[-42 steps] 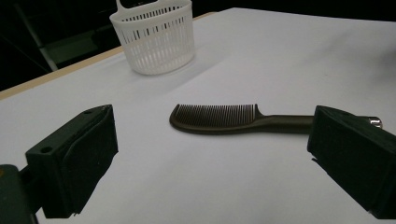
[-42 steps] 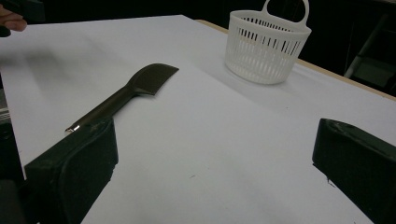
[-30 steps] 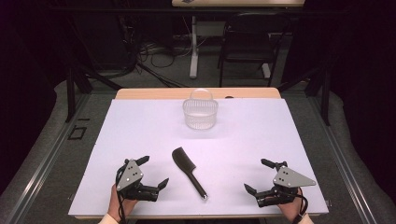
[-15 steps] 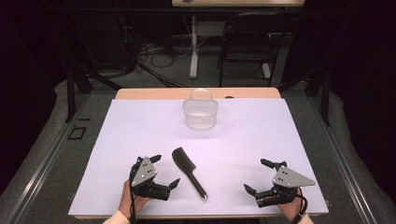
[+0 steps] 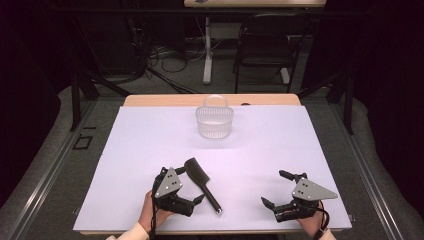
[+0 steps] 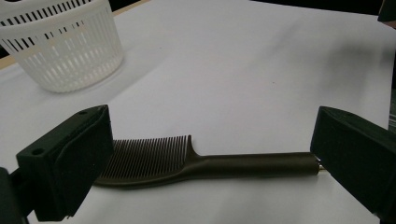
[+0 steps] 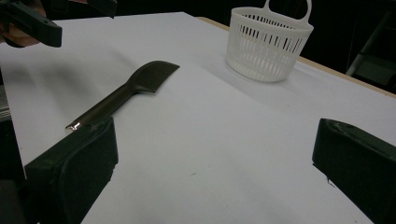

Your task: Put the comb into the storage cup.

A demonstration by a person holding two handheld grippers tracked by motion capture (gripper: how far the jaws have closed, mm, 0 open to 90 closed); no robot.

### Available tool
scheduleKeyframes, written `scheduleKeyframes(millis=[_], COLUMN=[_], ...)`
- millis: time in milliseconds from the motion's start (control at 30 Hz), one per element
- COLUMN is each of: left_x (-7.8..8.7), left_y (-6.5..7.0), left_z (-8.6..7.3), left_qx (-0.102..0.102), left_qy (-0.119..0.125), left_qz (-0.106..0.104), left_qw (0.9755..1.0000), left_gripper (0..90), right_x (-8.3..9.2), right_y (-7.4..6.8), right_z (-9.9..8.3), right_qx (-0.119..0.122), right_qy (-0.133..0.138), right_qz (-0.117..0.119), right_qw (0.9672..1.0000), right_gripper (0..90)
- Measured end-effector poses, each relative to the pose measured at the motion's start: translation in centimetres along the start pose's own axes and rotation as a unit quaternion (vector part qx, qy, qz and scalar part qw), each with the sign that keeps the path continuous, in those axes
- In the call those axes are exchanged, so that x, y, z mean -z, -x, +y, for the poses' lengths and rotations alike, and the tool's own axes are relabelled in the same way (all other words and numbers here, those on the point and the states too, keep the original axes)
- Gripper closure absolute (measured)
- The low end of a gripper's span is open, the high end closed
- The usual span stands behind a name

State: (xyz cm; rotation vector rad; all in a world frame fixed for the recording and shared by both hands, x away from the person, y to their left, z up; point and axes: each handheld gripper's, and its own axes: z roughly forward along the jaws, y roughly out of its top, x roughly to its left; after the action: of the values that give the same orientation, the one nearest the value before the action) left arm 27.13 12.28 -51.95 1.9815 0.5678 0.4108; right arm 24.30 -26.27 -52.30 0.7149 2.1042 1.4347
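Note:
A dark comb (image 5: pixel 202 182) lies flat on the white table (image 5: pixel 300 145), teeth end away from me and handle toward the front edge. My left gripper (image 5: pixel 191 185) is open right beside it on its left. In the left gripper view the comb (image 6: pixel 187 163) lies crosswise between the two spread jaws of that gripper (image 6: pixel 212 130), which do not touch it. My right gripper (image 5: pixel 273 188) stands open near the front right with nothing in it. From the right gripper view (image 7: pixel 215 154) the comb (image 7: pixel 121 95) lies off to the left.
A white slotted basket (image 5: pixel 214 120) with a handle stands at the back middle of the table; it is empty as far as I can see. The same basket (image 7: pixel 268 42) is far ahead of the right gripper. Chairs and cables lie beyond the table.
My left gripper has slid right along the front of the table until its open jaws straddle the comb. The right gripper and the comb have stayed where they were.

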Motion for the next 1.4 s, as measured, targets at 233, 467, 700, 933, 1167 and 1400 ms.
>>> scheduleKeyframes(millis=[233, 467, 700, 933, 1167, 1400], left_x=[-0.8, -1.8, -3.0, -3.8, -4.5, -5.2], left_y=[0.7, 1.2, 1.9, 2.7, 3.4, 4.2], left_z=[0.5, 0.9, 1.3, 1.6, 1.6, 1.6], left_qx=[-0.005, -0.003, -0.005, -0.011, -0.012, -0.018], left_qy=[-0.005, -0.010, -0.028, -0.043, -0.053, -0.076], left_qz=[-0.001, -0.010, -0.021, -0.037, -0.057, -0.104], left_qw=[1.0000, 0.9999, 0.9994, 0.9983, 0.9969, 0.9915], left_gripper=[0.0, 0.0, 0.0, 6.6, 30.8, 70.3], right_x=[-0.1, 0.1, 0.0, 0.0, 0.0, -0.1], right_y=[0.0, 0.0, 0.0, 0.0, 0.1, 0.1], right_z=[0.0, 0.0, 0.0, 0.0, 0.0, 0.0], right_qx=[0.001, -0.002, 0.000, 0.002, 0.001, 0.003], right_qy=[-0.001, -0.002, -0.003, -0.003, -0.004, -0.005], right_qz=[0.001, 0.000, -0.001, -0.001, -0.001, -0.001], right_qw=[1.0000, 1.0000, 1.0000, 1.0000, 1.0000, 1.0000], right_gripper=[0.0, 0.0, 0.0, 0.0, 0.0, 0.0])
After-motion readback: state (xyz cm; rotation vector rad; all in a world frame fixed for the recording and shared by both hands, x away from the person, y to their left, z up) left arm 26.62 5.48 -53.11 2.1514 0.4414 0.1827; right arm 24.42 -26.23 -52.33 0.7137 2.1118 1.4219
